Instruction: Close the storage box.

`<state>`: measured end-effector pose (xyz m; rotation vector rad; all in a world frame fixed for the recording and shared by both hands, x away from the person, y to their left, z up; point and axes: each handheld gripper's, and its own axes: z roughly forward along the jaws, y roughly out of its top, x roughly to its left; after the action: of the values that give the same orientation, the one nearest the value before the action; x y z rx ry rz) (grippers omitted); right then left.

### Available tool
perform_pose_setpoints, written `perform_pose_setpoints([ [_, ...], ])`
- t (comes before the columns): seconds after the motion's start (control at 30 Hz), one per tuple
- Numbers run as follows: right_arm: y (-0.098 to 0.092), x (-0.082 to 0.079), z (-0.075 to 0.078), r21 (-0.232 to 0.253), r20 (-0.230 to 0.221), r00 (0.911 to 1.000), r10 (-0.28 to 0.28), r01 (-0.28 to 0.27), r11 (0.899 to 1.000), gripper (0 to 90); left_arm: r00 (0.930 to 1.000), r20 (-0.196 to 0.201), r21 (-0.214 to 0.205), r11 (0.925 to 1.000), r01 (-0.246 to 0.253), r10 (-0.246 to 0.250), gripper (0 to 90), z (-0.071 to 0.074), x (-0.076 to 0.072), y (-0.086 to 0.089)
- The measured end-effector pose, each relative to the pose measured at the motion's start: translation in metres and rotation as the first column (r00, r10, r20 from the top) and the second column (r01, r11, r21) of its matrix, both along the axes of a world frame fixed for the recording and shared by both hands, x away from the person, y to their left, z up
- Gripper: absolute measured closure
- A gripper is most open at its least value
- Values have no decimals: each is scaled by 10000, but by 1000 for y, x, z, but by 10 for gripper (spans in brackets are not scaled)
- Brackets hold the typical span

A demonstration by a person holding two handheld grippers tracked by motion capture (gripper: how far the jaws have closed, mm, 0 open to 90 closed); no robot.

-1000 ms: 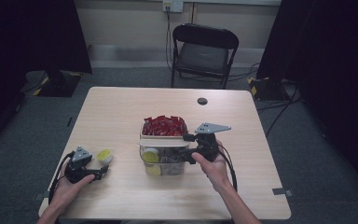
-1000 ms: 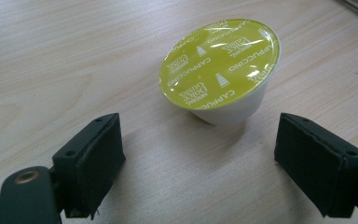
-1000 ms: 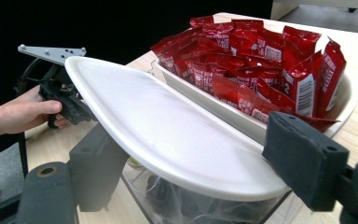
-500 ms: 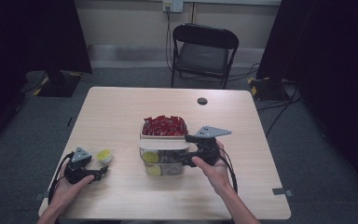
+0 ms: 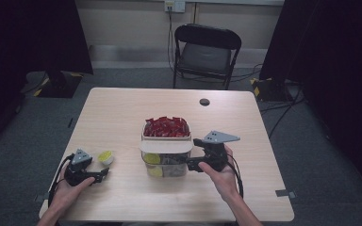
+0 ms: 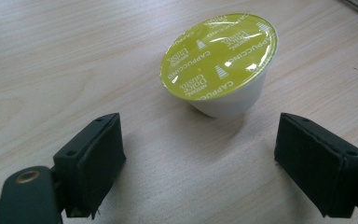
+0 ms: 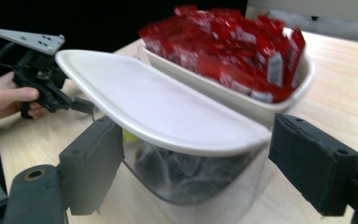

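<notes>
capsule (image 6: 219, 60) sits upright on worktop (image 5: 122, 113), just ahead of left gripper (image 6: 198, 163), centred between its open, empty jaws.

Bare table (image 5: 122, 113) lies open at left and far side; the container (image 5: 166, 160) blocks the middle.

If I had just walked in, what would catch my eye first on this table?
Probably the white tray of red packets mid-table, stacked above a clear container whose white lid sits tilted. Next, the lime-topped coffee capsule on the table's left, just ahead of the open left gripper.
</notes>
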<state>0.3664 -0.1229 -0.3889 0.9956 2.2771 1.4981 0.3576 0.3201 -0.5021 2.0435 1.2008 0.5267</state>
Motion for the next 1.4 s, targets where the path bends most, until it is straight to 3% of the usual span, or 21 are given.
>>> perform_pose_setpoints([
  [0.17, -11, -2, -12, -184, -380, 9993, -52, 45, 9998, 176, 10000, 0, -3, 10000, -1, 1, 151, 0, 0, 0],
  [0.4, -23, -4, -22, -381, -559, 9981, -261, 240, 9990, 194, 10000, 2, -3, 10000, 7, -7, 150, 0, 0, 0],
  [0.63, -42, 0, -33, -557, -842, 9923, -909, 864, 9947, 198, 10000, 3, -5, 10000, 5, -5, 150, 0, 0, 0],
  [0.97, -66, 8, -24, -301, -570, 9833, -1729, 1715, 9847, 185, 10000, -1, -10, 10000, 9, -9, 150, 0, 0, 0],
  [1.03, -77, 12, -20, -193, -495, 9751, -2162, 2155, 9763, 158, 10000, -7, -28, 10000, -51, 51, 149, 0, 0, 0],
  [1.07, -77, 12, -20, -193, -495, 9751, -2162, 2155, 9763, 158, 10000, -7, -28, 10000, -51, 51, 150, 0, 0, 0],
  [1.1, -87, 15, -21, -106, -556, 9662, -2519, 2517, 9677, 143, 10000, -6, -30, 10000, -48, 48, 150, 0, 0, 0],
  [1.13, -87, 15, -21, -106, -556, 9662, -2519, 2517, 9677, 143, 10000, -6, -30, 10000, -48, 48, 150, 0, 0, 0],
  [1.2, -96, 18, -23, -245, -549, 9554, -2902, 2893, 9569, 144, 10000, -9, -32, 10000, -49, 49, 150, 0, 0, 0],
  [1.23, -105, 20, -27, -290, -570, 9455, -3205, 3193, 9472, 143, 10000, -6, -30, 10000, -49, 49, 147, 0, 0, 0],
  [1.27, -105, 20, -27, -290, -570, 9455, -3205, 3193, 9472, 143, 9999, -9, -42, 9999, -120, 120, 147, 0, 1, 0],
  [1.4, -124, 23, -39, -638, -758, 9175, -3904, 3863, 9202, 144, 9997, 18, -81, 9997, -235, 235, 150, 0, 2, 1],
])
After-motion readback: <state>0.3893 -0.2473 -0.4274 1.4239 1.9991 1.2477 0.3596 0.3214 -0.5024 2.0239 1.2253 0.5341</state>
